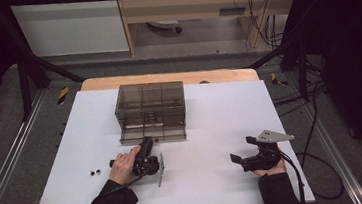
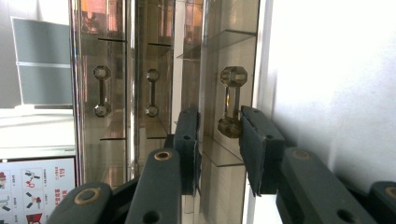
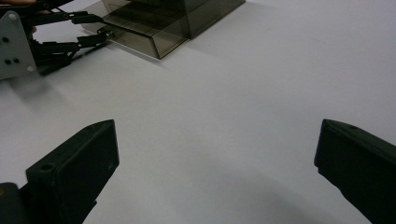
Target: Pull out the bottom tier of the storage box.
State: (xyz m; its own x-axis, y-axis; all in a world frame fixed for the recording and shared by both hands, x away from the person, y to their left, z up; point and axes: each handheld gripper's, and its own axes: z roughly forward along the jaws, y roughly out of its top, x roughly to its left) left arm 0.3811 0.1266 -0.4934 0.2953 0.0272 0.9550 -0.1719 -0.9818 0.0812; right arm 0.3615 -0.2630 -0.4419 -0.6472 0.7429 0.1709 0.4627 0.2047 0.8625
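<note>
White table top [image 1: 221, 128] carries a smoky see-through drawer box [image 1: 150, 105] toward its far edge, with dark floor and black frame legs around the table. Bottom drawer [image 1: 153, 134] of the box stands pulled out a little toward the person. Left gripper [image 1: 146, 141] lies on its side just in front of the box, reaching that drawer's front; in the left gripper view its two jaws sit either side of the drawer's small knob handle [image 2: 229, 101], one pad touching the lower knob and the other just beside it, so the jaws are clenched on the handle. Two more knob handles [image 2: 102, 91] of the box show beyond. Right gripper [image 1: 244, 148] rests on the table well to the right of the box and nearer the person, jaws spread wide with nothing between them. Two small dark bits [image 1: 95, 172] lie on the table left of the left hand [image 1: 123, 165], well in front of the box.
</note>
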